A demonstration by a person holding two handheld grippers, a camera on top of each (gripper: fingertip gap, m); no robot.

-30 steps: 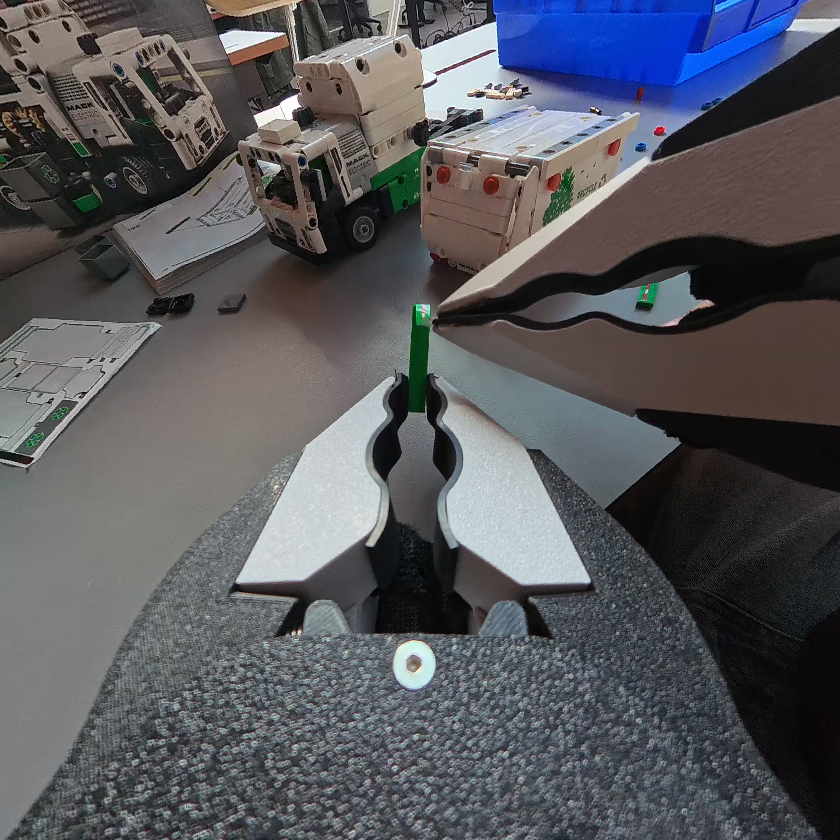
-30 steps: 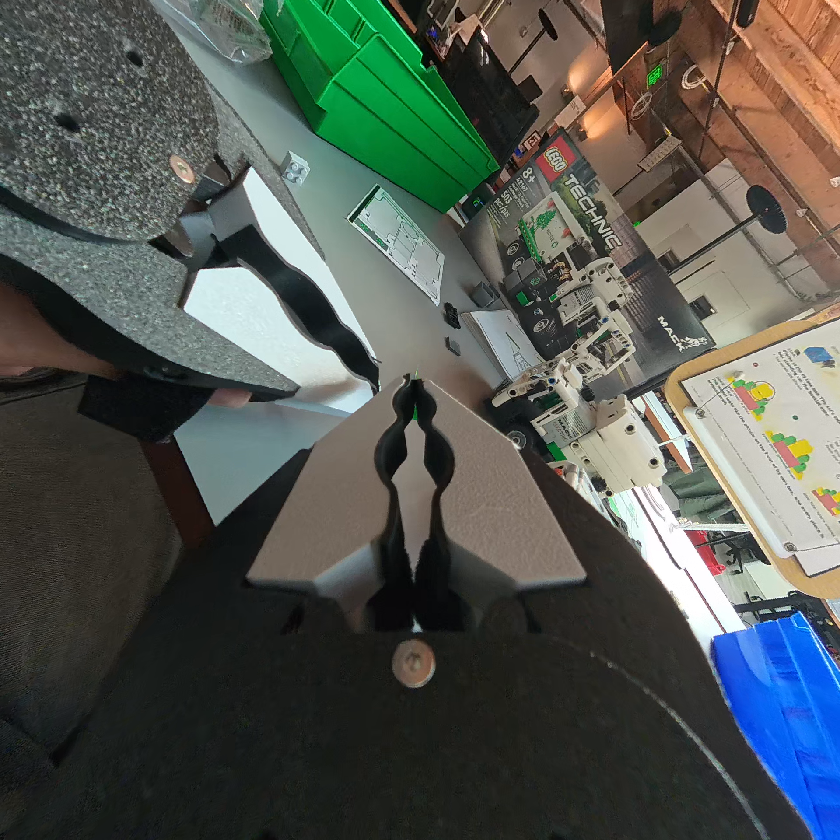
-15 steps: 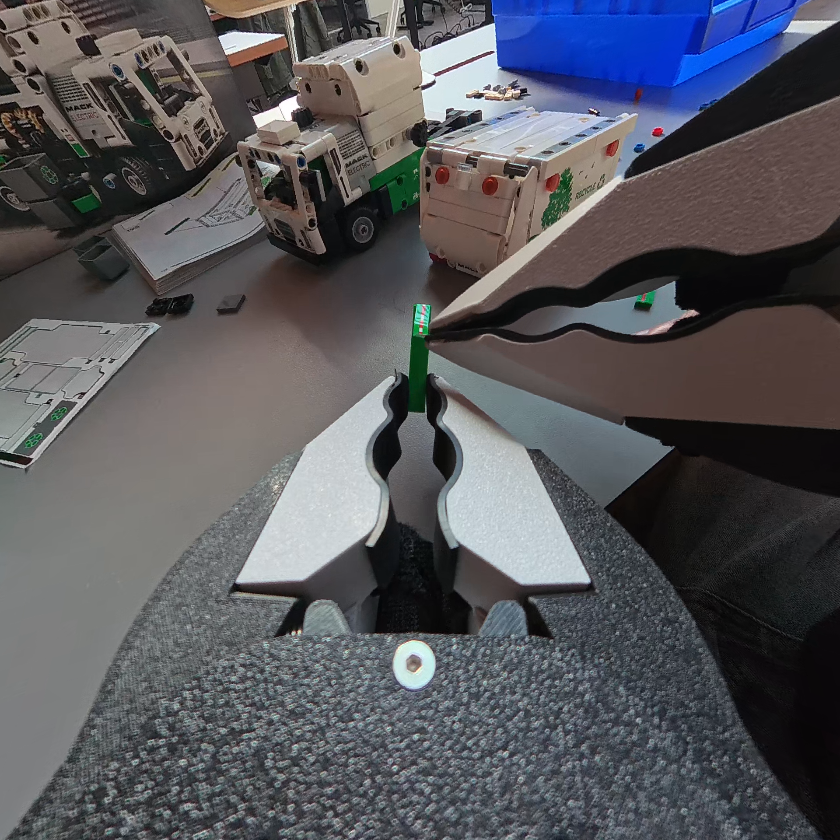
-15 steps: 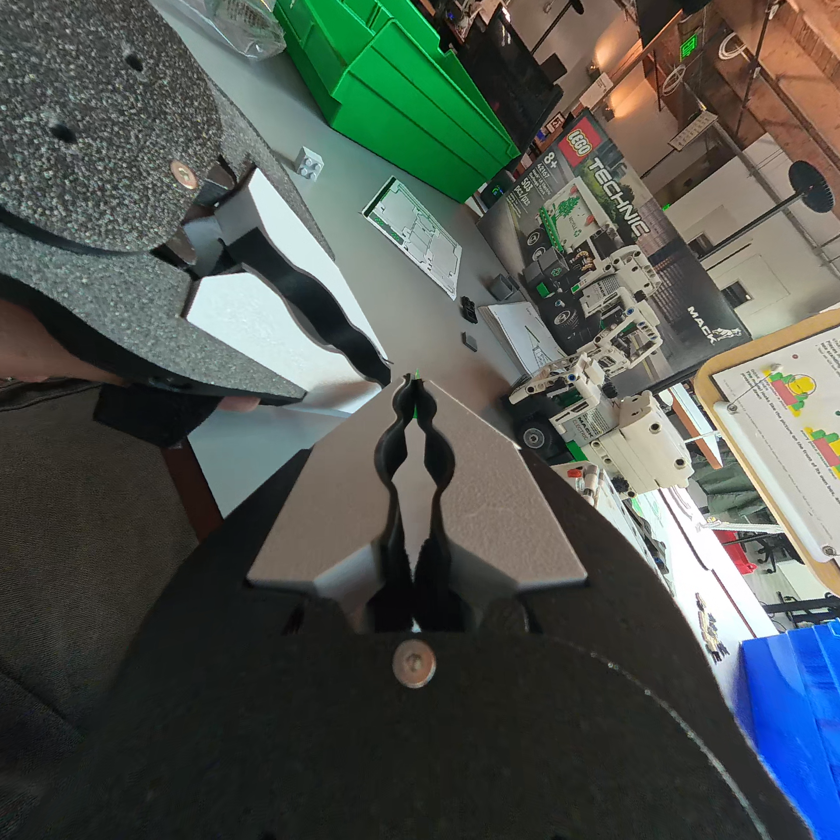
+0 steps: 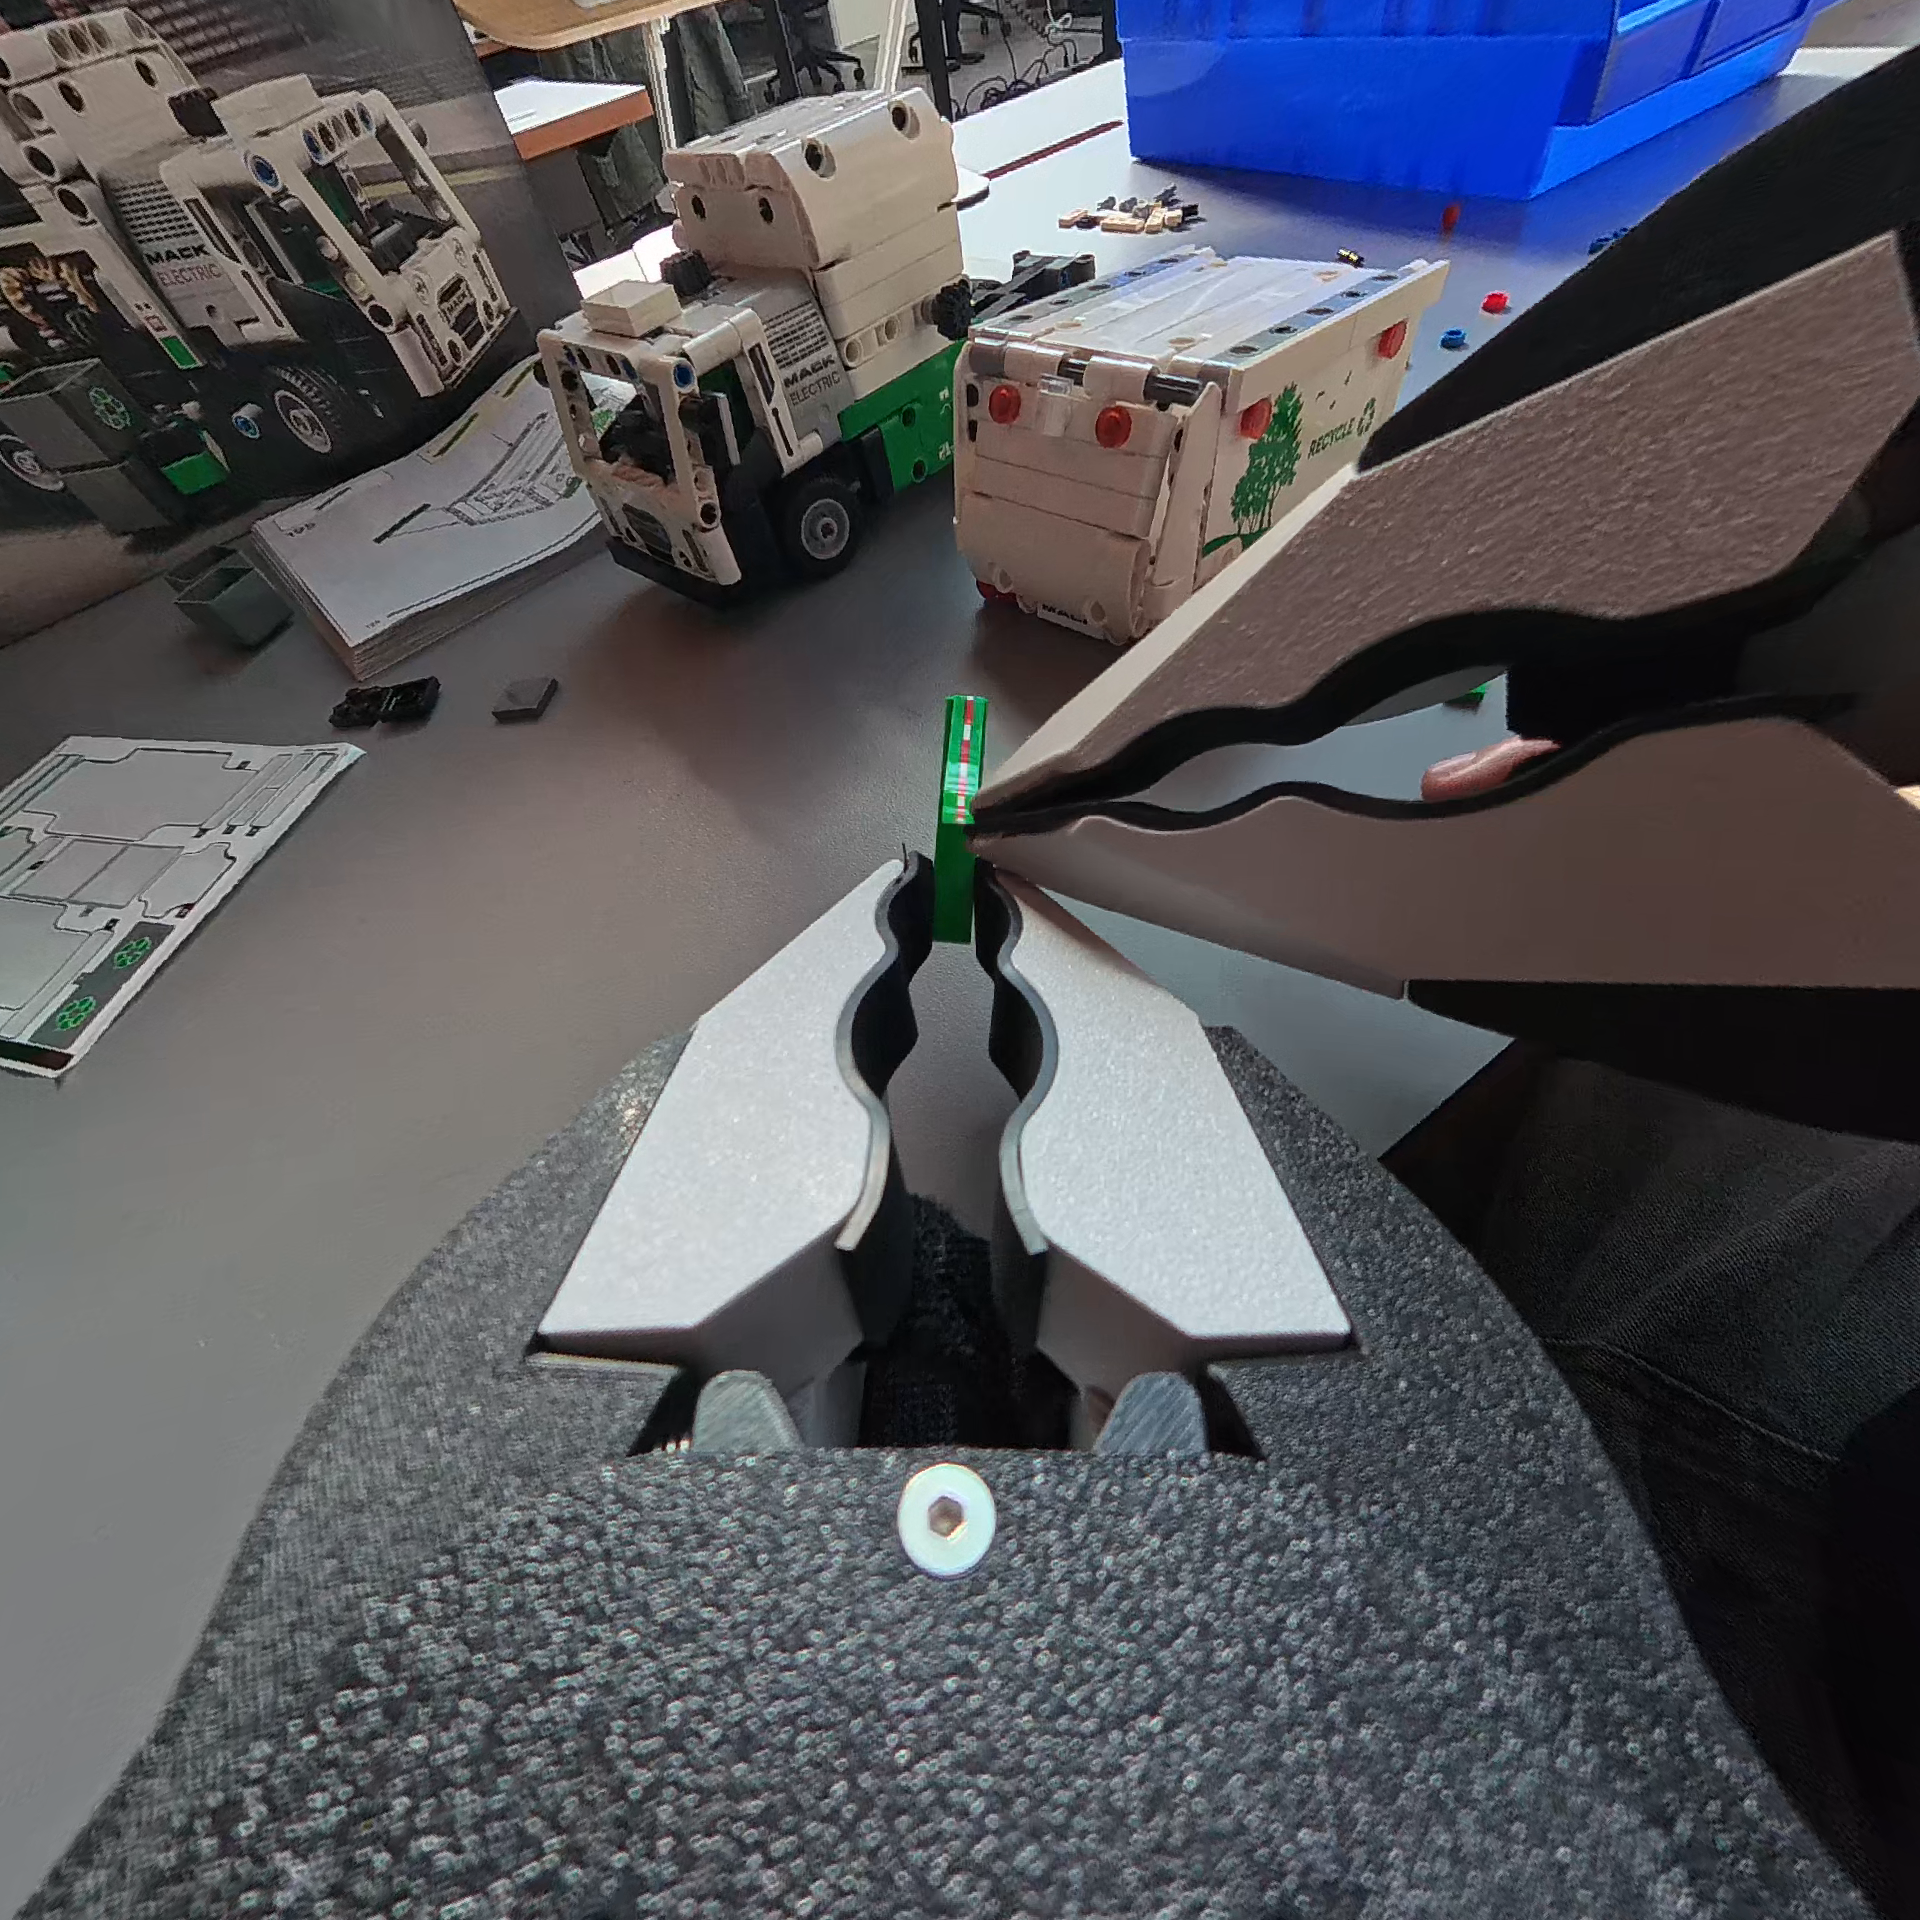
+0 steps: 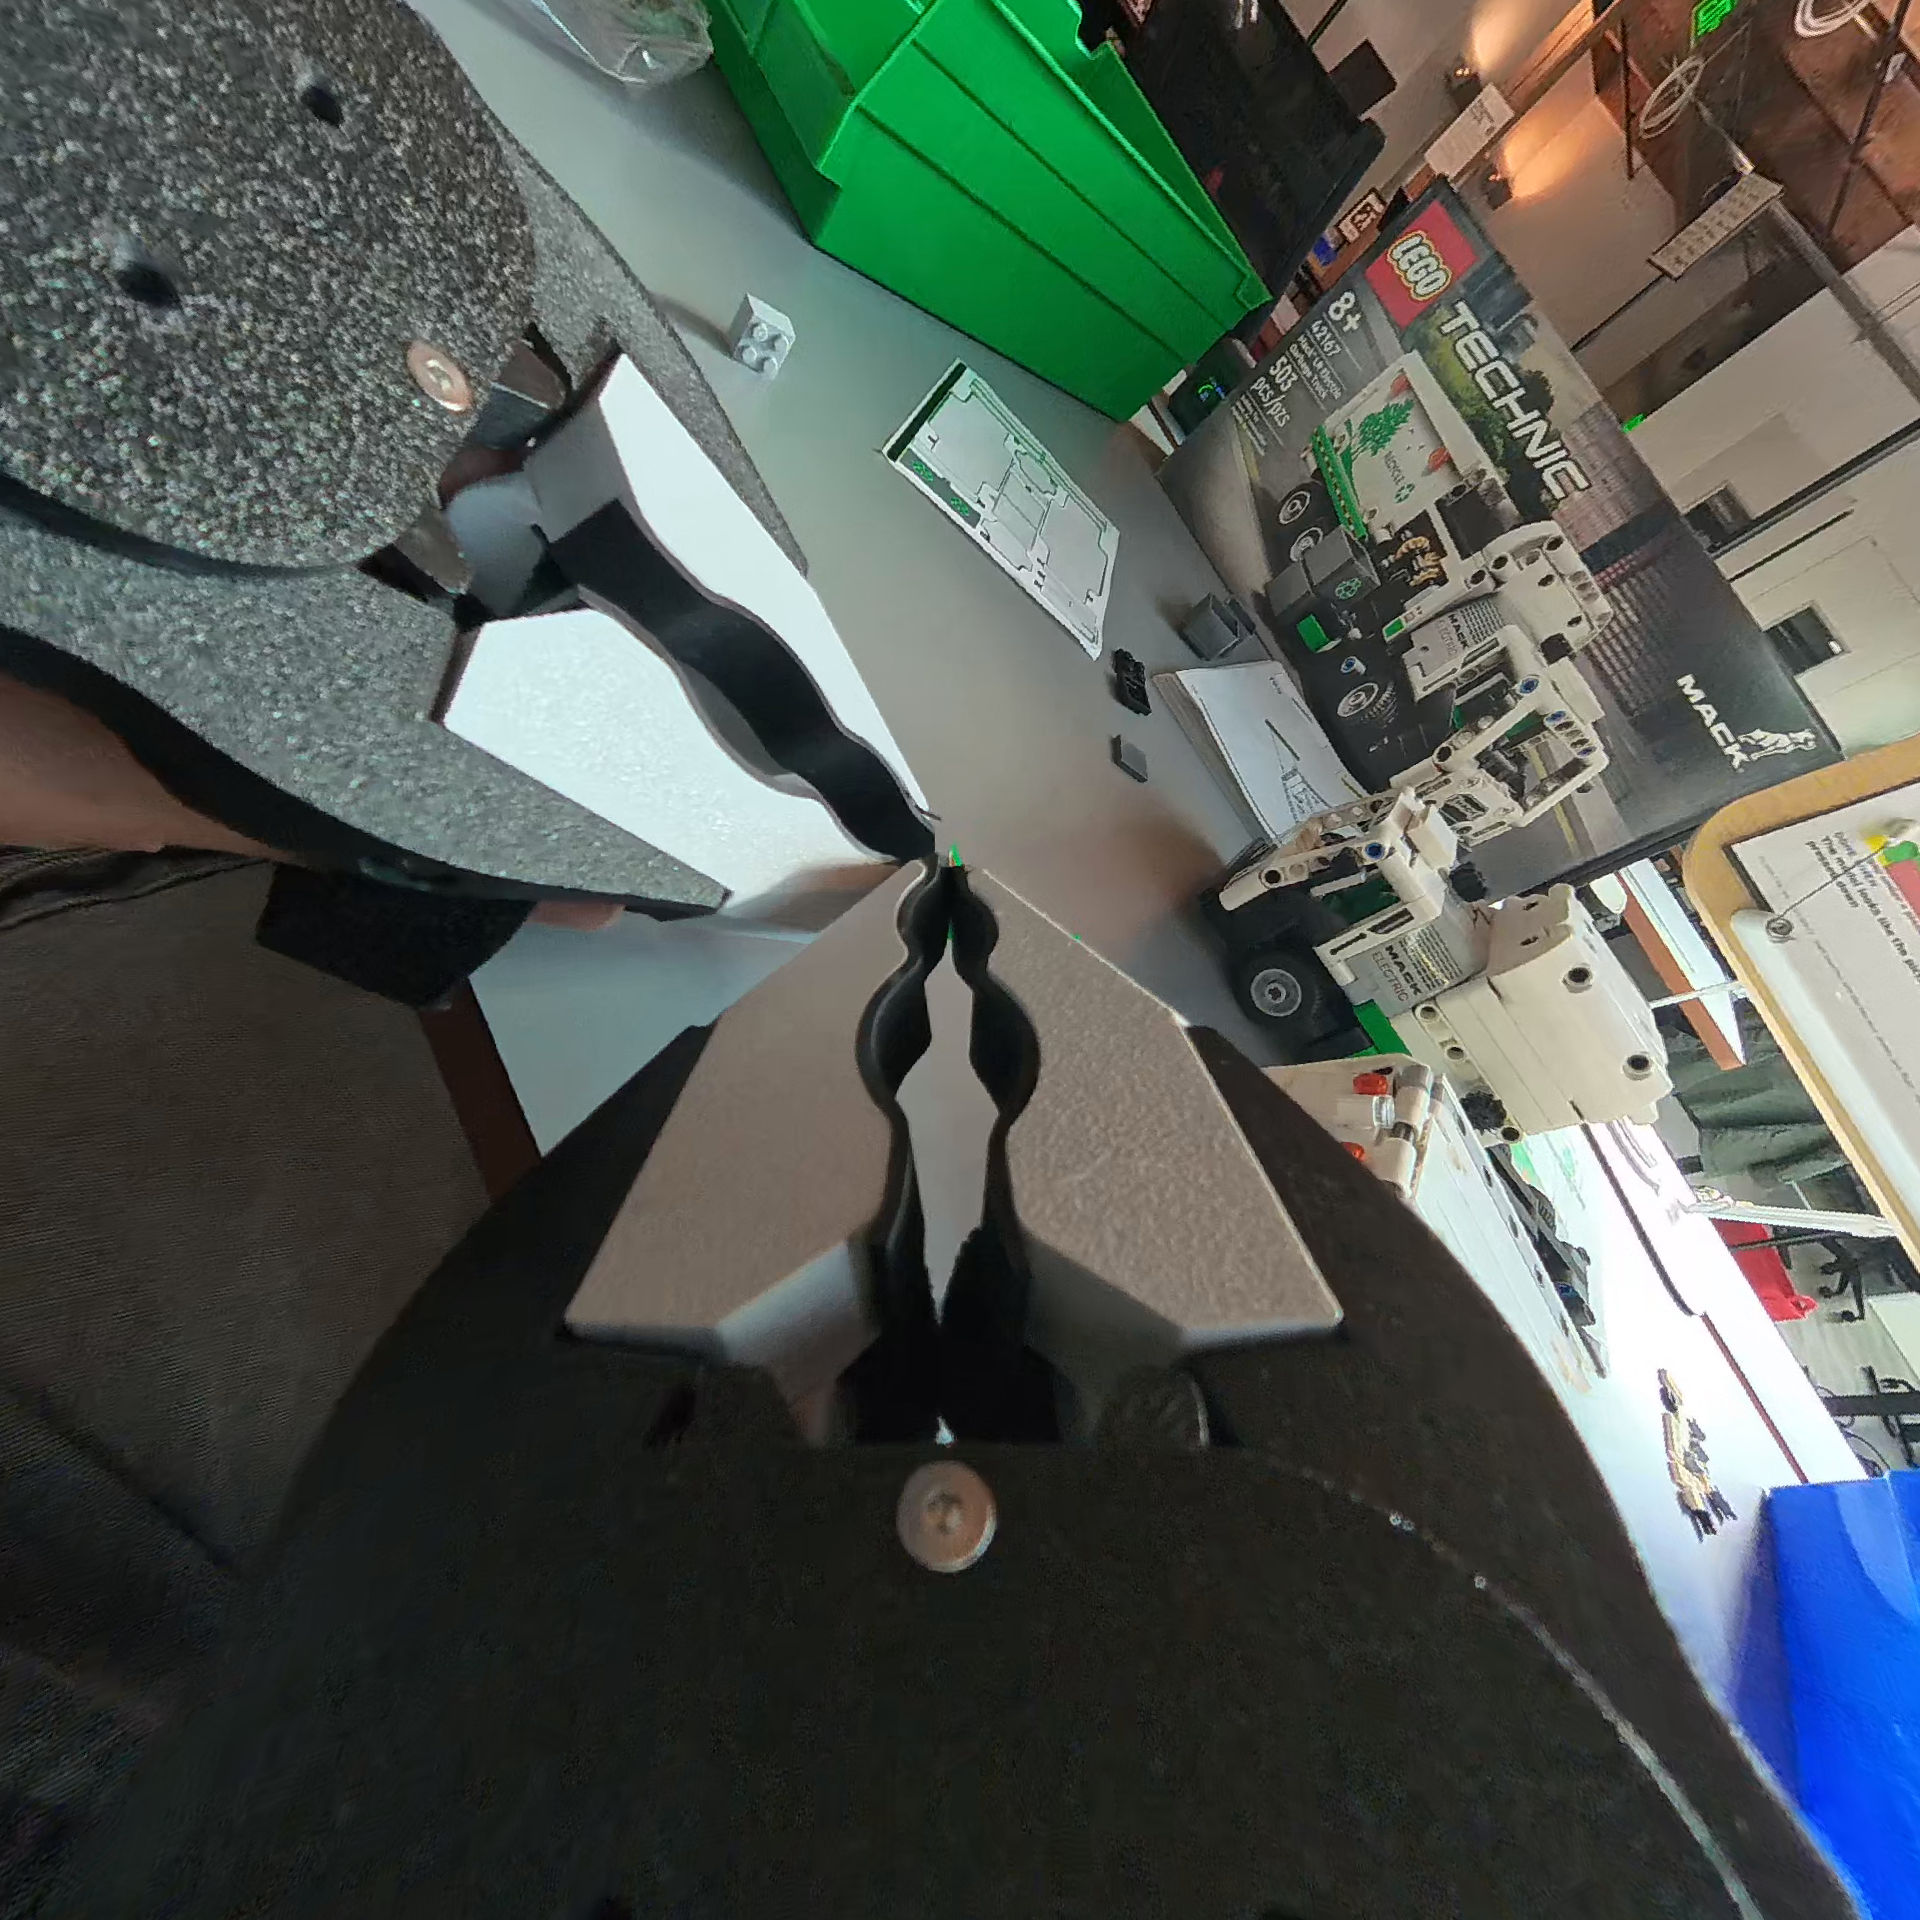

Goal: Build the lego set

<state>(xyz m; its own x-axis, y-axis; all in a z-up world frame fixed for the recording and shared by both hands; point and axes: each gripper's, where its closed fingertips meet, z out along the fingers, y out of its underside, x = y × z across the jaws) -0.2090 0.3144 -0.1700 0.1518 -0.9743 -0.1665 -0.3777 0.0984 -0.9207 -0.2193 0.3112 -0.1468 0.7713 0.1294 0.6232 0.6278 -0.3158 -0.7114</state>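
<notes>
My left gripper [image 5: 948,883] is shut on a thin green lego piece [image 5: 956,831] with a red and white striped sticker near its top, held upright above the grey table [image 5: 416,987]. My right gripper [image 6: 948,878] is shut. It comes in from the right in the left wrist view [image 5: 982,821], and its tips touch the green piece's right face just above my left fingertips. Only a green sliver [image 6: 953,855] shows in the right wrist view. The white and green truck cab [image 5: 769,416] and the white garbage body [image 5: 1174,436] stand behind.
The set's box [image 5: 208,260], an instruction booklet [image 5: 436,551], a sticker sheet [image 5: 114,873], a small grey bin [image 5: 234,603] and small dark pieces [image 5: 384,701] lie on the left. A blue bin [image 5: 1455,83] stands at the back, green bins [image 6: 1018,177] to the far left. Less than 4 cm separates the two grippers' tips.
My right gripper's shut tips have moved left and down, from beside the green piece's top to its right face just above my left fingertips. The left gripper keeps its hold.
</notes>
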